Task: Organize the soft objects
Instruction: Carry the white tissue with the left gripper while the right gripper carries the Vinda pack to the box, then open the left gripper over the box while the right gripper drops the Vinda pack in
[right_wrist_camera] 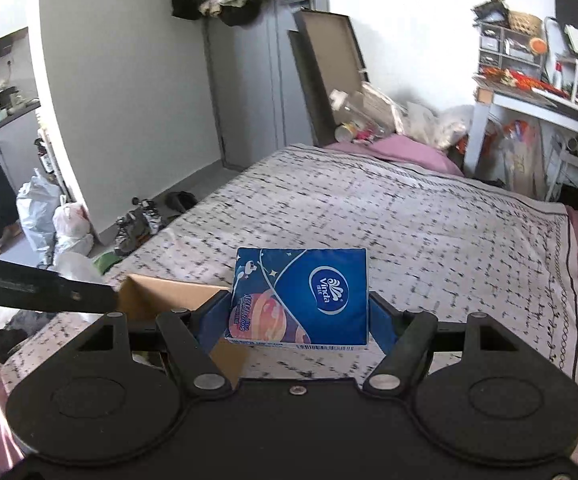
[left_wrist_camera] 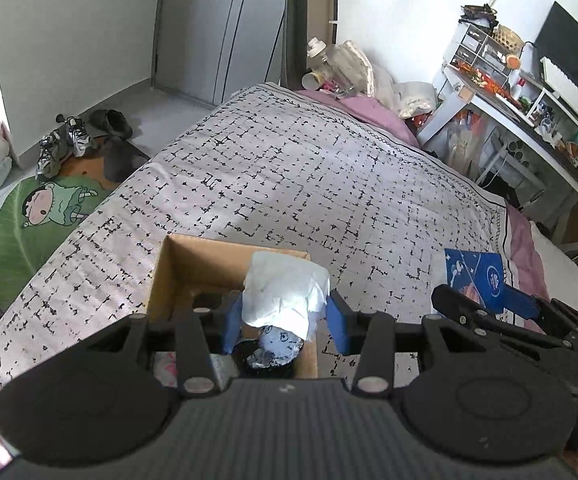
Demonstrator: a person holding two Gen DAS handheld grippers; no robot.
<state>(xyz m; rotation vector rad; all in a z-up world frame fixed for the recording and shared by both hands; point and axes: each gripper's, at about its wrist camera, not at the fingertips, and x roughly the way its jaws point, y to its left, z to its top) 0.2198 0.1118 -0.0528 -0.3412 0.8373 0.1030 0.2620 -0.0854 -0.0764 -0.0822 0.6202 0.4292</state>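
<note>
1. Where the patterned bedspread (left_wrist_camera: 289, 168) covers the bed, an open cardboard box (left_wrist_camera: 177, 272) sits near its edge.
2. In the box lie a dark item and a pale blue-grey crumpled one (left_wrist_camera: 277, 350); what they are is unclear.
3. The right gripper (right_wrist_camera: 299, 320) is clamped on a blue tissue pack (right_wrist_camera: 301, 300), a finger on each side, held above the bedspread beside the box.
4. The left gripper (left_wrist_camera: 285, 320) pinches a white cloth (left_wrist_camera: 289, 296) between its blue fingers (left_wrist_camera: 339, 326), above the box.
</note>
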